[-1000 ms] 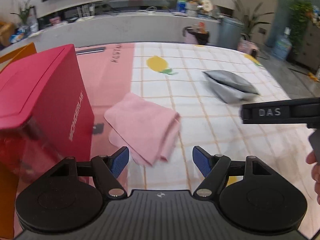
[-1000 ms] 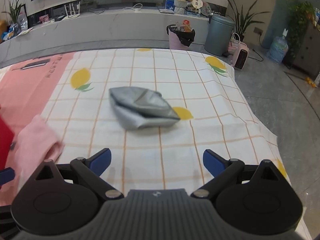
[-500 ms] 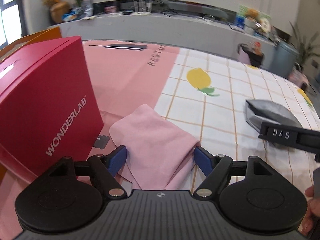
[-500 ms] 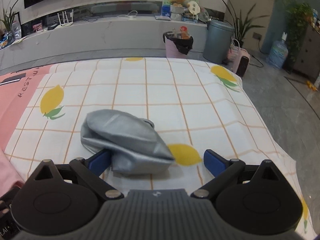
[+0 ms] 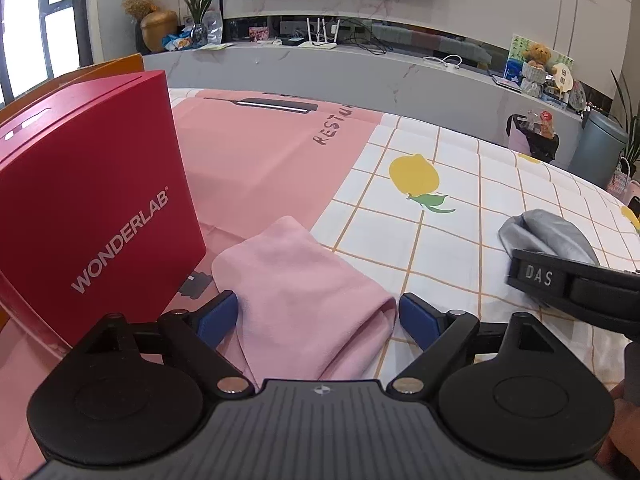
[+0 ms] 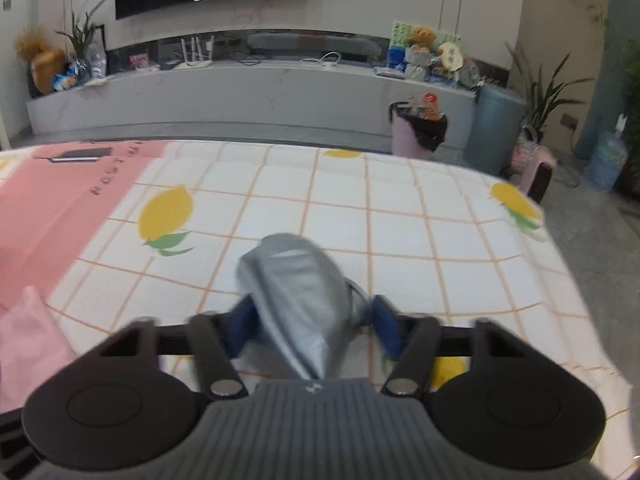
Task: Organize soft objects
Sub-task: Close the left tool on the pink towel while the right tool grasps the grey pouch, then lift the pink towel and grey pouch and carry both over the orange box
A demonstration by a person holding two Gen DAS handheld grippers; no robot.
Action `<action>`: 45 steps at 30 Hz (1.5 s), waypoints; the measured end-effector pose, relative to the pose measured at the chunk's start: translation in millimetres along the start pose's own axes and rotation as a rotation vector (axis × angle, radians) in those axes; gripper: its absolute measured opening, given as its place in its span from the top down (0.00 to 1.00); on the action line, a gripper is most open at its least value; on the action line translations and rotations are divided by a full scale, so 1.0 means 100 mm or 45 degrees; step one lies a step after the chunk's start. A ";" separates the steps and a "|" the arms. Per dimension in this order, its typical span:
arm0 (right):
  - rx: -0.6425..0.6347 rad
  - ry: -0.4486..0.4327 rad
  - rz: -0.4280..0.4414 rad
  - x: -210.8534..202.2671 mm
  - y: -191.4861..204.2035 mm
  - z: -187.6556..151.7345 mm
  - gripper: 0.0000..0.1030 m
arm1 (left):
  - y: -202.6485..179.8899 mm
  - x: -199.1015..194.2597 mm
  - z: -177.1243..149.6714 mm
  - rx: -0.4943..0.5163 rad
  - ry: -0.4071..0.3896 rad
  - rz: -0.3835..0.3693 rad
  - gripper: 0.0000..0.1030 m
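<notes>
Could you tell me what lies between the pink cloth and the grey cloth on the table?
Only bare lemon-print tablecloth separates the pink cloth from the grey cloth, as the left wrist view shows.

The pink cloth looks soft, matt and finely napped. The grey cloth has a smooth, faintly shiny weave. The red box is matt card with white lettering. The left tongs are matt black plastic with blue rubbery pads and bright metal pivot pins.
</notes>
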State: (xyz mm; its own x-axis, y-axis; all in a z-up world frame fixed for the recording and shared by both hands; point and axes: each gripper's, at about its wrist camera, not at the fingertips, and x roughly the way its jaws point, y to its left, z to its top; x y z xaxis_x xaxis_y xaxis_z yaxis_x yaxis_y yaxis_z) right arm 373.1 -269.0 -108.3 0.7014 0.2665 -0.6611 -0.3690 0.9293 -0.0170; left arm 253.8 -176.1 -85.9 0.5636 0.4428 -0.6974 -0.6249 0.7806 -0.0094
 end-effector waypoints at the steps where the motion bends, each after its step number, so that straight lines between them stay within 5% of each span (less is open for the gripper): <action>1: 0.009 -0.005 0.018 -0.01 0.00 -0.01 0.58 | -0.01 -0.01 -0.01 0.007 -0.009 0.006 0.03; 5: 0.054 -0.015 0.031 -0.09 -0.03 -0.08 0.79 | 0.03 -0.06 -0.06 -0.005 -0.055 0.033 0.26; 11: 0.063 0.007 0.104 -0.24 -0.03 -0.17 0.83 | 0.17 -0.11 -0.08 0.020 -0.092 0.031 0.73; 15: 0.140 0.051 0.204 -0.38 -0.08 -0.23 0.83 | 0.29 -0.10 -0.06 0.061 -0.081 -0.012 0.87; 26: 0.018 0.306 0.096 -0.82 0.28 -0.37 0.83 | 0.70 -0.25 -0.07 0.094 0.060 -0.220 0.90; 33: 0.029 0.462 0.189 -1.19 0.52 -0.63 0.80 | 1.04 -0.42 -0.19 0.267 0.126 -0.418 0.90; 36: -0.004 0.459 0.112 -1.26 0.60 -0.68 0.57 | 1.08 -0.43 -0.19 0.312 0.135 -0.468 0.90; 38: -0.019 0.441 0.030 -1.26 0.63 -0.67 0.22 | 1.04 -0.42 -0.18 0.360 0.131 -0.479 0.89; 45: -0.058 0.328 -0.052 -1.18 0.66 -0.53 0.05 | 0.94 -0.38 -0.19 0.382 0.100 -0.477 0.64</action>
State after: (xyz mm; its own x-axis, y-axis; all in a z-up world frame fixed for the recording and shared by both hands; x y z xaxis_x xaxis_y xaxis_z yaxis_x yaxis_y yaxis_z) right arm 233.6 -252.8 -71.5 0.5400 0.1495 -0.8283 -0.3748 0.9239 -0.0775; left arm 163.3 -128.5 -74.0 0.6703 0.0816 -0.7376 -0.1972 0.9778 -0.0710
